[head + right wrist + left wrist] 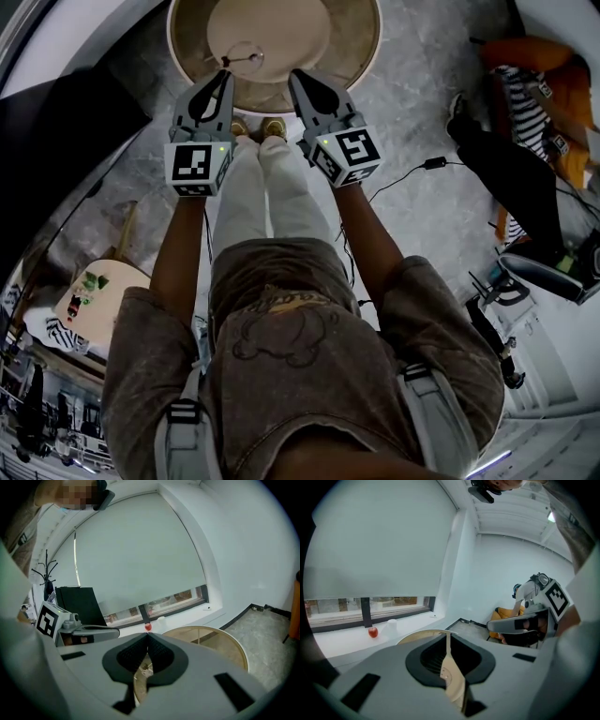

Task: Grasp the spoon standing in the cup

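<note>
- Left gripper (224,79): jaws closed together, with nothing between them. In the left gripper view the pads (440,654) meet along one line.
- Right gripper (298,79): jaws also closed at the tips and empty (a small gap lower down shows only the surface behind).
- Position: both grippers are held side by side over the near edge of the round surface (361,52), tips pointing forward.
- Cup (240,56): clear, standing on the round surface near its near edge, close to the left gripper's tips and apart from them.
- Spoon (253,59): standing in the cup, not gripped by either gripper.
- Background: a red round object (372,632) and a white cup (391,626) sit on the window ledge.
</note>
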{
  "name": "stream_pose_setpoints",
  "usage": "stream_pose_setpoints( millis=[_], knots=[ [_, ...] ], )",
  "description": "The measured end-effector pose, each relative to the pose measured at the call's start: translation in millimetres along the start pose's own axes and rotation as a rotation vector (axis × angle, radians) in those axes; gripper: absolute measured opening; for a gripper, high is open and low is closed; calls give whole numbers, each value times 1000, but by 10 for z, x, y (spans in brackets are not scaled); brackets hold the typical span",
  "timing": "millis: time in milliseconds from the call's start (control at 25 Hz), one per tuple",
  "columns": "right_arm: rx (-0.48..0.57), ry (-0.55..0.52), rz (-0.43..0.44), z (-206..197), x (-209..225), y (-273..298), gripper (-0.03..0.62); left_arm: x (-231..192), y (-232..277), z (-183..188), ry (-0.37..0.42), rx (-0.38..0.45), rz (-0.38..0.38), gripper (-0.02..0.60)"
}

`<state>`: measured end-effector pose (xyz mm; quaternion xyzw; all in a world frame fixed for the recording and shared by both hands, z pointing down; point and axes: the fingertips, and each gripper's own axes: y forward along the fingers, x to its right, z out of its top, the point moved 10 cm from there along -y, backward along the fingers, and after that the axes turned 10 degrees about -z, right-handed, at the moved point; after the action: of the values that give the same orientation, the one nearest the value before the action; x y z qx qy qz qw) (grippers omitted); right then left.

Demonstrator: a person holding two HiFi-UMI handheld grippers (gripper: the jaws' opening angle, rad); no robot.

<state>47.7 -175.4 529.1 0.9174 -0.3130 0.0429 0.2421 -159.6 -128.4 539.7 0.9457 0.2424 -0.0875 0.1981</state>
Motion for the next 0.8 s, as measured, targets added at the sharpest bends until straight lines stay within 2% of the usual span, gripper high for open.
stream_pose_setpoints(
  millis=[120, 240, 360, 600, 800],
  knots=[
    [-6, 7, 5, -8, -3, 4, 17, 11, 27, -2, -9, -2, 0, 37],
    [-10, 8, 9, 1, -7, -2, 17, 16, 51, 17, -24, 10, -4, 154],
    [-12, 8, 15, -10, -4, -11, 17, 19, 69, -1, -38, 9, 3, 211],
    [-27, 18, 11, -72, 26, 34, 17, -50, 138, -98, -57, -31, -3, 224],
    [-30, 17, 18, -69, 42, 33, 17, -150, 220, -235, -78, -67, 23, 224]
  ],
)
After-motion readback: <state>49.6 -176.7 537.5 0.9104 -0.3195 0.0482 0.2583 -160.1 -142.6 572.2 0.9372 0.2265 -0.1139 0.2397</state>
